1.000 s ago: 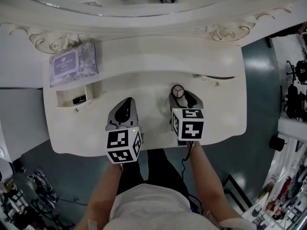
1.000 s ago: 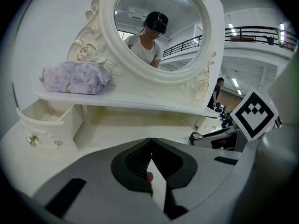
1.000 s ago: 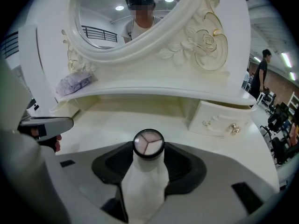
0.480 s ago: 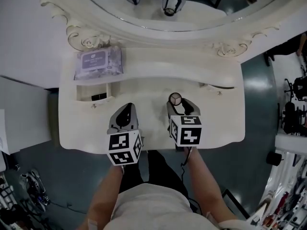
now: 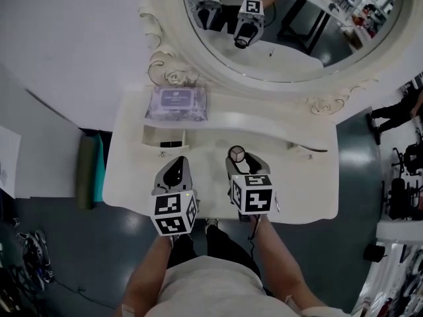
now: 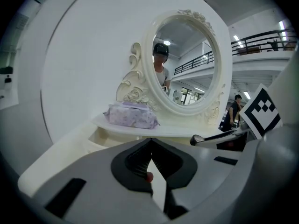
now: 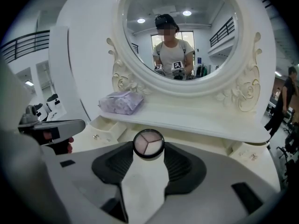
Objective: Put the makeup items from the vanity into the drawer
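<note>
The person is standing at the white vanity point(image 5: 301, 187), holding both tools over its front edge, low in the middle of the frame. The right gripper point(image 5: 239, 161) is clamping a round compact point(image 5: 236, 154) with a three-part face at its jaw tips. Left of it, the left gripper point(image 5: 176, 166) is closed on itself, tips meeting with nothing between. Above the left tool, a small drawer point(image 5: 153, 136) is standing open with a small dark item point(image 5: 173, 143) inside. A lilac wipes pack point(image 5: 177, 103) is lying on the shelf just behind it, under the oval mirror point(image 5: 310, 45) at the top.
</note>
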`<move>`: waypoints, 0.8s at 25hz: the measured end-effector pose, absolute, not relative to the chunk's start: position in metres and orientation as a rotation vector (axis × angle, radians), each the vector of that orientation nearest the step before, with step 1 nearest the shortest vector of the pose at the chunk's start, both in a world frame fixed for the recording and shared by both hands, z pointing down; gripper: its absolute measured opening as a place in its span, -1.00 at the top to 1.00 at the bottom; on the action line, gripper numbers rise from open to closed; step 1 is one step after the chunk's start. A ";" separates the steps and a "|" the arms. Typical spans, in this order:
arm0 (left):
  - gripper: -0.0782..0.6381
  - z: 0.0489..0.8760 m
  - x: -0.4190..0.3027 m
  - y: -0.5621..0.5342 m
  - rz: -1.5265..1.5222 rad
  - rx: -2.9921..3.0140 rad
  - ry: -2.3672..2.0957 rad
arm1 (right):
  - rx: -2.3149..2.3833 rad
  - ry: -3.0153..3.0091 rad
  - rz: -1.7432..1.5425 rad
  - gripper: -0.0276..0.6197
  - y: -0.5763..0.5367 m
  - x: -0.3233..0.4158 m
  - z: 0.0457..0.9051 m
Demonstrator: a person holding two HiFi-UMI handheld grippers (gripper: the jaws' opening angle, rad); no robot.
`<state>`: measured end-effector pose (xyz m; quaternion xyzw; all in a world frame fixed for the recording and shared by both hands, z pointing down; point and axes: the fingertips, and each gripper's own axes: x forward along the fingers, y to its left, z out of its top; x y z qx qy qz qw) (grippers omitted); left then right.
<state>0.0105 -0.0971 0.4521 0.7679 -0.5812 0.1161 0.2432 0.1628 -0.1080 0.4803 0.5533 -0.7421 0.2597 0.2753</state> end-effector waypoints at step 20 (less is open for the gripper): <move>0.76 0.437 -0.116 -0.081 0.236 1.913 -1.833 | 1.192 -2.178 0.572 0.25 -0.129 0.017 0.463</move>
